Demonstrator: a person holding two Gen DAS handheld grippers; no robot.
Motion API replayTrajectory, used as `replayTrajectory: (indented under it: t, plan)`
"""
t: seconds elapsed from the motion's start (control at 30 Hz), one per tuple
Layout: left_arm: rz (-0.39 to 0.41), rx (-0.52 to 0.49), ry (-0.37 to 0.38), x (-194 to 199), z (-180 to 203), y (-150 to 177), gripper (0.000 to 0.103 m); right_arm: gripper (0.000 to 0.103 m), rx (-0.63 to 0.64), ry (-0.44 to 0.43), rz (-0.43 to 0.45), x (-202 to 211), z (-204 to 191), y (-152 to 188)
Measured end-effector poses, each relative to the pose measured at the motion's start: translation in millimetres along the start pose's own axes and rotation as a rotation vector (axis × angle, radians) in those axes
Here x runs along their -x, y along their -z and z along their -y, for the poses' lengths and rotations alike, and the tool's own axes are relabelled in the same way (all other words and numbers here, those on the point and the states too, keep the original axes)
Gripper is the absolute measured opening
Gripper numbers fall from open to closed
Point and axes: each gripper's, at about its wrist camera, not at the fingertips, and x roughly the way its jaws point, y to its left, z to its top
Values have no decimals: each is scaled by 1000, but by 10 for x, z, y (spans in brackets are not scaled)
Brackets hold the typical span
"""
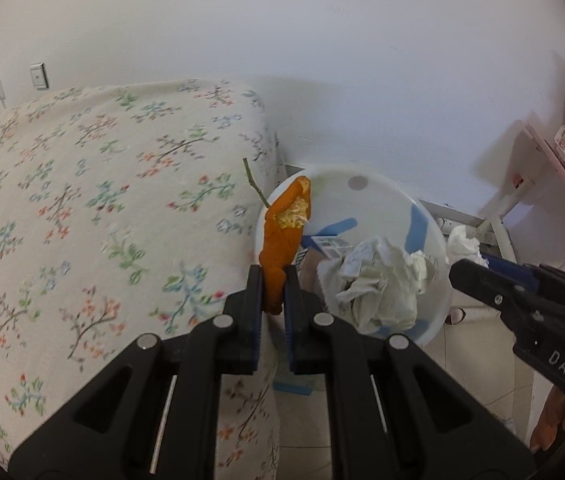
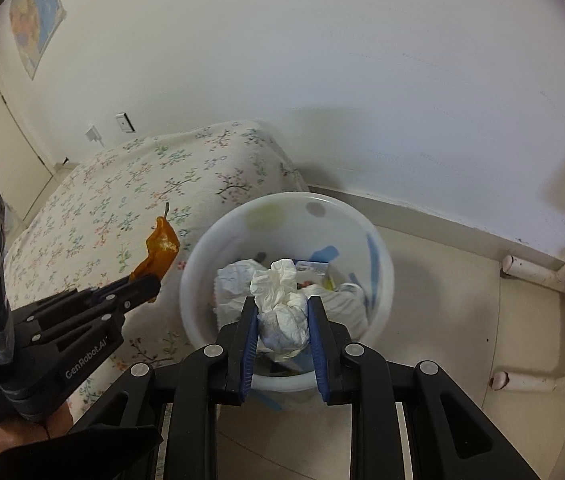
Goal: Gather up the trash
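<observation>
Both claws are clamped on trash above the white bin [image 2: 202, 264] beside the floral bed [image 2: 130, 200], ready to drop: the right gripper [image 2: 283, 320] pinches a crumpled tissue [image 2: 282, 300] directly over the opening. Over the rim, the left gripper [image 1: 273, 280] squeezes the orange peel [image 1: 282, 236] by its lower end, so its long axis stands upright, stem [image 1: 253, 182] uppermost.
</observation>
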Motion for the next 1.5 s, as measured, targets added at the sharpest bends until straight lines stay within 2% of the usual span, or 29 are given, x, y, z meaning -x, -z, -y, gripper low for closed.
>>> replayTrajectory:
  t: [0.07,0.1,0.13,0.17,0.2,0.23,0.57,0.67,0.7,0.73,0.77,0.8,0.87,0.97,1.1,1.27,1.33,1.5]
  plan:
    - [-14,-34,6,-69,48,-47,15,25,-11,8,0,-8,53,-3]
    - [-13,-47,-16,-77,78,-52,19,25,-14,10,0,-16,70,-6]
    - [-9,-61,-45,-93,96,-66,39,25,-19,12,0,-23,87,-10]
    - [-5,-67,-76,-99,103,-80,69,25,-22,13,0,-30,100,-14]
    - [4,-65,-97,-87,97,-88,78,25,-24,15,0,-34,106,-18]
    - [31,-56,-110,-46,79,-84,81,25,-25,16,0,-42,111,-23]
    - [-18,-43,-145,77,-130,144,82,25,-47,19,12,-130,44,-167]
    - [-34,-39,-150,110,-187,211,83,29,-51,35,29,-155,-3,-230]
    - [-37,-38,-157,127,-200,230,84,33,-58,35,31,-166,-9,-253]
    - [-40,-34,-163,146,-211,246,86,50,-75,42,25,-178,-11,-281]
    - [-42,-28,-170,177,-227,267,87,74,-94,48,25,-177,-6,-300]
    - [-46,-21,-173,200,-247,281,87,78,-113,46,36,-154,0,-305]
    - [-57,-2,-182,281,-293,323,88,78,-118,27,50,-105,-28,-321]
    - [-52,22,-209,446,-360,389,95,78,-64,59,52,-9,-148,-308]
    - [-3,87,-268,821,-448,527,98,78,79,53,50,171,-443,-223]
    - [35,181,-350,1291,-476,729,98,80,298,-12,88,560,-861,37]
    - [52,201,-385,1472,-440,842,98,81,359,-33,89,703,-981,169]
    - [66,290,-429,1825,-430,1140,99,82,452,-16,72,942,-1124,409]
